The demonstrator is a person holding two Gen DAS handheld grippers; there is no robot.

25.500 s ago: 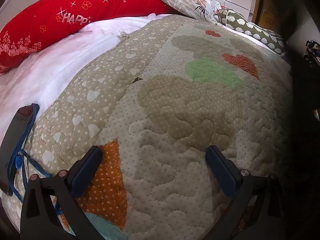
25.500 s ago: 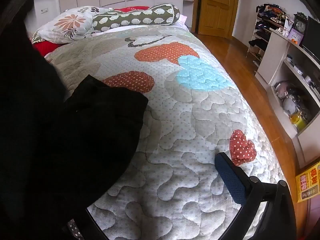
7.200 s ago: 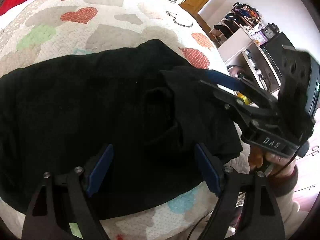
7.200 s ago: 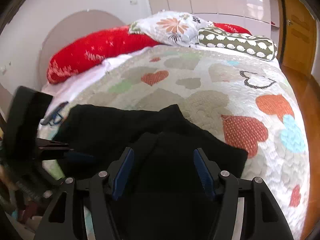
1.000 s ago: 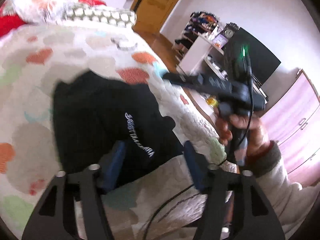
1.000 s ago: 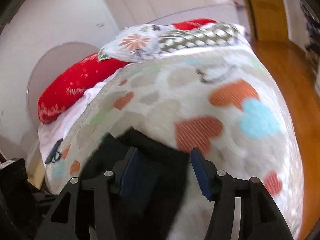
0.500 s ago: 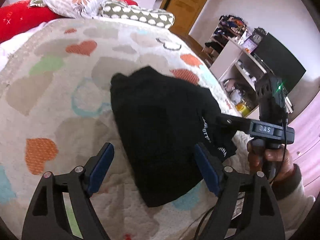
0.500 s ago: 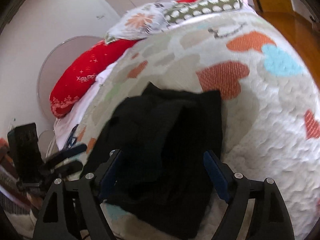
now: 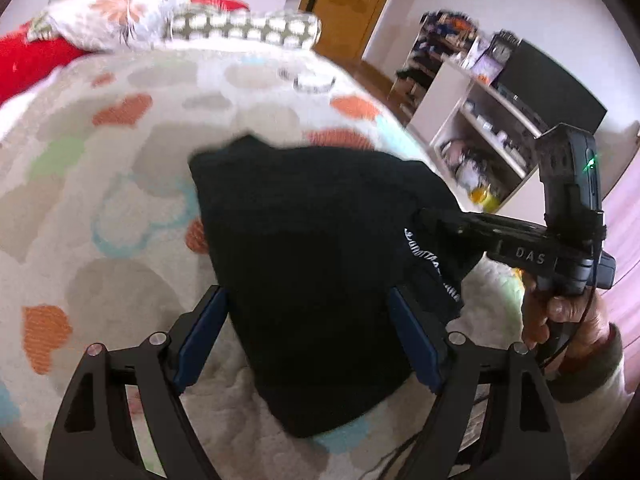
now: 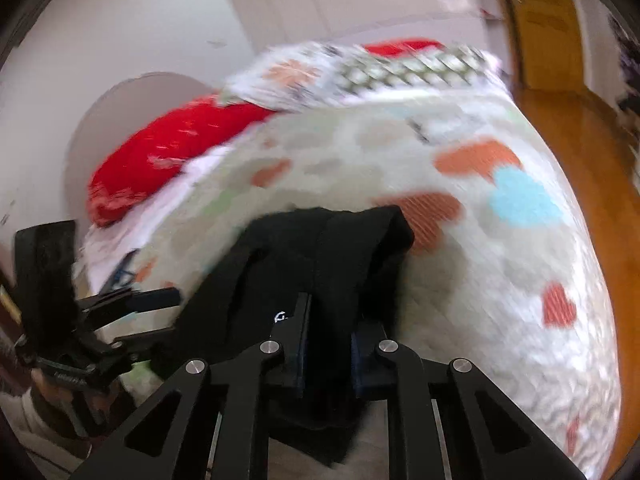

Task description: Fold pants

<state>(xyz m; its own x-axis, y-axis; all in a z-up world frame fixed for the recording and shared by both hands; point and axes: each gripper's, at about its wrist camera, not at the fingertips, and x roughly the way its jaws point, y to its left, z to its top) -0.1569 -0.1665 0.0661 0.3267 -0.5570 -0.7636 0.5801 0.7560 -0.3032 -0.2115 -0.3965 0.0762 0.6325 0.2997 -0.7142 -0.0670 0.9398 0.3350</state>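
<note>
A red pillow [image 10: 168,168] lies at the far left of the bed, with a flowered pillow [image 9: 112,20] and a spotted bolster [image 9: 244,28] beside it along the head end. The quilt [image 9: 100,168], pale with heart patches, covers the bed. On its near part lie the black pants [image 9: 312,248], folded into a compact bundle, with white lettering along the edge at the bundle's right side.

The left gripper [image 9: 308,332] hangs over the near end of the pants, its blue-padded fingers [image 9: 200,328] spread wide to either side of the bundle; whether they touch the cloth cannot be told. To its right, the right gripper [image 10: 326,344] comes in from the side, held by a hand [image 9: 560,320] in a pale sleeve. Its jaws have just been closing and now pinch a fold of the black cloth at the lettered edge, the pads nearly together with fabric between them.

Further right stand a wooden door [image 9: 352,0], open shelves [image 9: 480,120] and a dark screen [image 9: 552,80] beside the orange-brown floor [image 10: 580,140].
</note>
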